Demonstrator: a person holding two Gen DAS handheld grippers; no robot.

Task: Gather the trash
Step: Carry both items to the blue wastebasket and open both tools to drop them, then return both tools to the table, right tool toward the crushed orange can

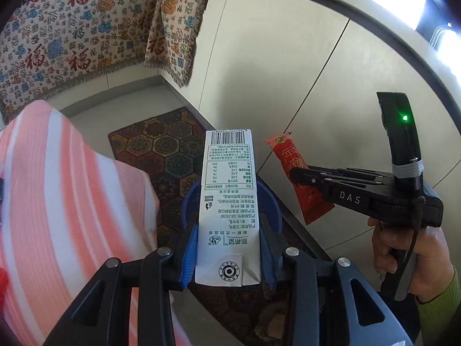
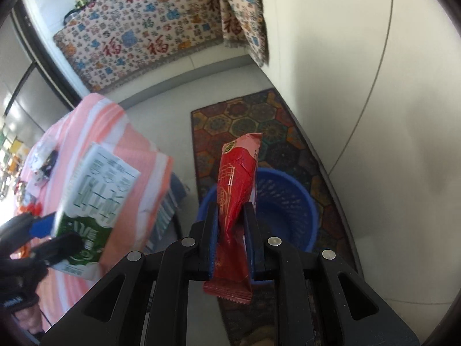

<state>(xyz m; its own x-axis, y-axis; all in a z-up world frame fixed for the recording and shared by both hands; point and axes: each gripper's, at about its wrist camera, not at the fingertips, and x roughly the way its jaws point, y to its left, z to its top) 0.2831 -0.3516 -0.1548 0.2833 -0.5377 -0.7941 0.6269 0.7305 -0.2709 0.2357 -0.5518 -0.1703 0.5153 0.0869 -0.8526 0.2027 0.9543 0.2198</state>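
Gripping a white milk carton [image 1: 227, 201] between its blue pads, the left gripper [image 1: 229, 248] is clamped on the carton's lower half, with the barcode end pointing away from the camera. Behind and below the carton sits a blue bin [image 1: 270, 204], mostly hidden by it in the left wrist view. The right gripper [image 2: 230, 230] is clamped tight on a red snack wrapper [image 2: 236, 190], which stands up between its jaws, crimped end toward the camera. In the right wrist view the bin [image 2: 291, 201] lies just beyond the wrapper, open and showing its mesh wall, on a patterned rug [image 2: 250, 118] that runs along a pale wall [image 2: 374, 86]. From the left wrist view the right gripper [image 1: 299, 174] shows at the right, held by a hand [image 1: 415, 259] in a green sleeve [image 1: 440, 308], with the wrapper [image 1: 299, 178] sticking out past its tips. From the right wrist view the left gripper [image 2: 57, 233] shows at the near left, blurred, with the carton [image 2: 92, 201] tilted in it. A table under a pink striped cloth [image 1: 63, 201] stands to the left of the bin. On the far side, a printed throw [image 1: 72, 37] with red characters covers a piece of furniture. The floor [image 1: 121, 106] between them is pale.
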